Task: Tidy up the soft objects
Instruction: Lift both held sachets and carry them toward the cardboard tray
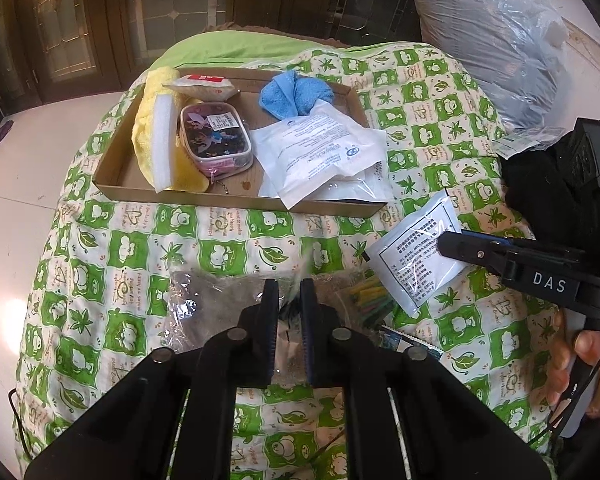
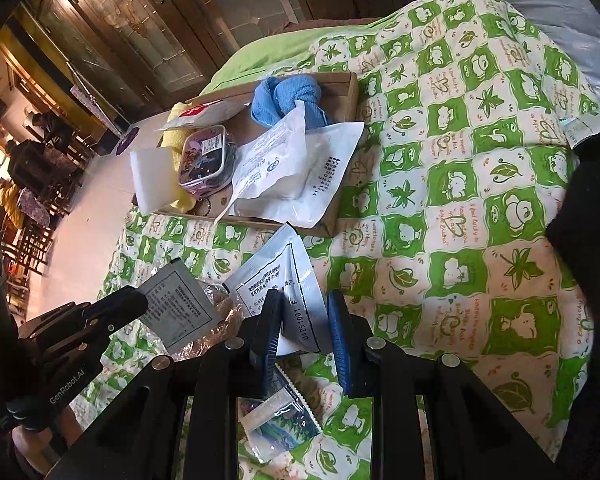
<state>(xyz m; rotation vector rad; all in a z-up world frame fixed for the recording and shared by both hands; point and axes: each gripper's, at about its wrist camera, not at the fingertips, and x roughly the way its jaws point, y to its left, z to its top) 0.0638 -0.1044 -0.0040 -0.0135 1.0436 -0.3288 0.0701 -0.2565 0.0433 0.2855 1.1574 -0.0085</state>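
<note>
Your left gripper (image 1: 289, 292) is pinched nearly closed on the clear bag (image 1: 204, 300), ready to lift it. Your right gripper (image 2: 306, 308) stands narrow around the white sachet (image 2: 288, 280); grip uncertain. The tray (image 1: 116, 184) lies beyond both jaws, already holding soft goods.

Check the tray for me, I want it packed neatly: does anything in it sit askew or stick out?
Yes. The large white pouch lies slanted and hangs over the near rim of the cardboard tray. The white foam block stands tilted on edge against the yellow towel rather than lying flat.
</note>
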